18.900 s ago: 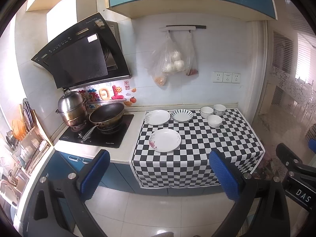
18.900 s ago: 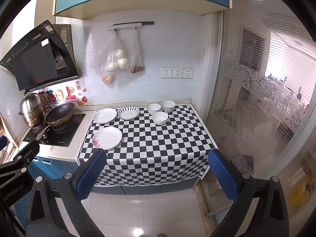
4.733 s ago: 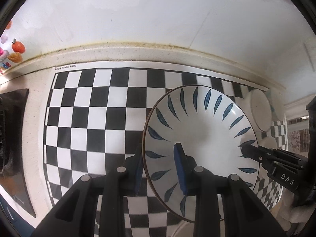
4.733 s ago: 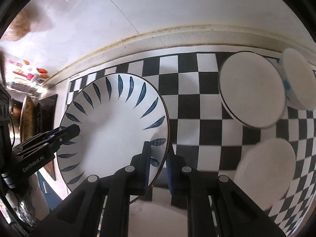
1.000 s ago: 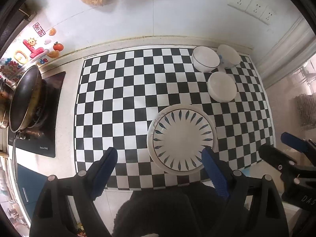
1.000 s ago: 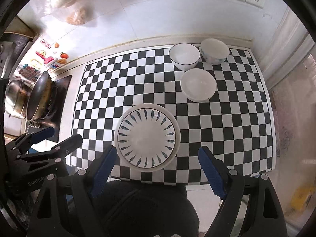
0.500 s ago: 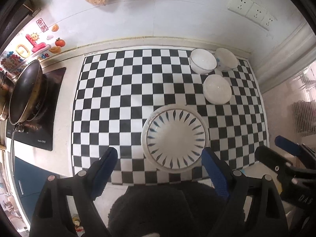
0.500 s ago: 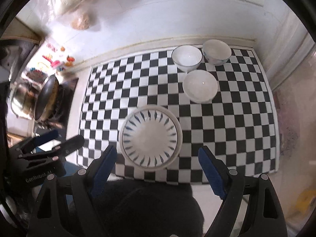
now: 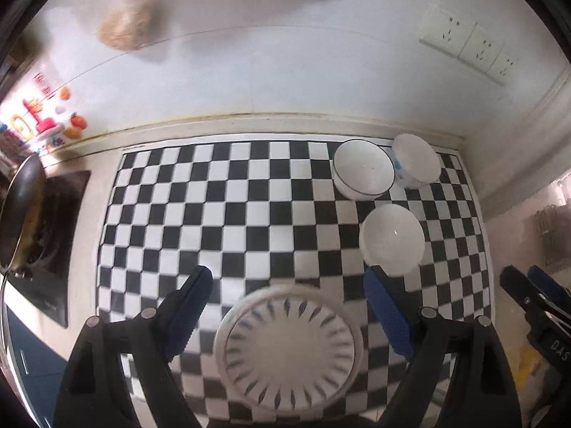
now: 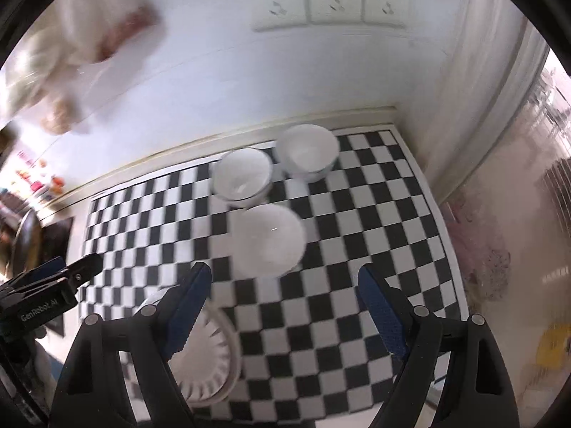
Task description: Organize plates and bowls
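Both cameras now sit lower and nearer to the counter than 0.5 s before, and the right view has turned toward the 3 bowls. In the left view the left gripper (image 9: 288,306) hangs with its fingers spread wide and holds nothing; the plate stack (image 9: 289,347), with the blue-leaf plate on top, lies between them at the bottom center of the frame, on the checkered cloth (image 9: 214,214). In the right view the right gripper (image 10: 283,301) is also spread and empty. The near bowl (image 10: 269,239) sits just above its fingers at frame center, while the dark-rimmed bowl (image 10: 244,176) and the back bowl (image 10: 307,151) stand close together behind it, by the wall. It seems the plates are already gathered in 1 pile near the front edge, so the bowls come next. The right tool probably aims at the near bowl because that one stands apart and is easiest to take by the rim.
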The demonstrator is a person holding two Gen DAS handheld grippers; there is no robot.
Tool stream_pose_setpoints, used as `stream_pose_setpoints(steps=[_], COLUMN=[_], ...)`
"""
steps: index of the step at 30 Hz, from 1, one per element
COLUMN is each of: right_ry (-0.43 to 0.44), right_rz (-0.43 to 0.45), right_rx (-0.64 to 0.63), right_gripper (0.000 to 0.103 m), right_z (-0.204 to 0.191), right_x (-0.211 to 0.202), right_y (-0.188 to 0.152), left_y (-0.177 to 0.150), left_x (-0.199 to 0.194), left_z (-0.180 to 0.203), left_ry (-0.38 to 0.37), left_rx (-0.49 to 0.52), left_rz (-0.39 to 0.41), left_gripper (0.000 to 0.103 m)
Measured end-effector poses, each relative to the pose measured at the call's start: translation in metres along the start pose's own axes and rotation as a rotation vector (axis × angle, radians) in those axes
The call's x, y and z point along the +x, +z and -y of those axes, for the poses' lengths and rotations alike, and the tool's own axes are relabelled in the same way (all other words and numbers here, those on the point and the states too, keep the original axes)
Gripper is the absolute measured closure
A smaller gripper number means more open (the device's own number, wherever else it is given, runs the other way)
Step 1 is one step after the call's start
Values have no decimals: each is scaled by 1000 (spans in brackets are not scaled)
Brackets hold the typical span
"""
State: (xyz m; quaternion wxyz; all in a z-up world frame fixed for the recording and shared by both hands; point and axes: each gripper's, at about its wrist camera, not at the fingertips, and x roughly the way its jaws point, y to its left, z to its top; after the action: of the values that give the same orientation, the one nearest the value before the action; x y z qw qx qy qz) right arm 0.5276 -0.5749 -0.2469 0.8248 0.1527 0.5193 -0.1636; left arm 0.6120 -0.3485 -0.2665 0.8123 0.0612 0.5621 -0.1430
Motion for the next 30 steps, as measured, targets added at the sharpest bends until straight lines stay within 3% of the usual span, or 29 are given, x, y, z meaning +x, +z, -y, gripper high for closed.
stream_pose_setpoints(steps=[10, 14, 15, 17, 21, 23, 26, 27, 30], right_ry=[15, 40, 53, 87, 136, 135, 175, 187, 160], right_rz=[-132, -210, -229, -282, -355, -381, -398, -400, -392], right_rx=[51, 68, 73, 101, 128, 135, 162, 163, 128], right_gripper=[17, 21, 22, 30, 50, 74, 93, 95, 95], right_z=[46, 54, 55, 59, 60, 60, 61, 59, 52], right_x=[116, 168, 178, 203, 237, 248, 259, 259, 257], right_y=[28, 33, 33, 31, 25, 22, 16, 15, 13], left_y=[36, 41, 41, 42, 42, 43, 41, 40, 36], left_x=[101, 149, 159, 176, 198, 208, 221, 224, 224], left_z=[53, 70, 73, 82, 98, 103, 109, 111, 117], left_ry=[4, -14, -22, -40, -47, -47, -51, -57, -91], left_rx=[80, 100, 100, 121, 152, 165, 177, 180, 191], left_rz=[-106, -201, -223, -260, -311, -325, -358, -368, -372], left_gripper=[16, 17, 22, 25, 46, 58, 77, 83, 85])
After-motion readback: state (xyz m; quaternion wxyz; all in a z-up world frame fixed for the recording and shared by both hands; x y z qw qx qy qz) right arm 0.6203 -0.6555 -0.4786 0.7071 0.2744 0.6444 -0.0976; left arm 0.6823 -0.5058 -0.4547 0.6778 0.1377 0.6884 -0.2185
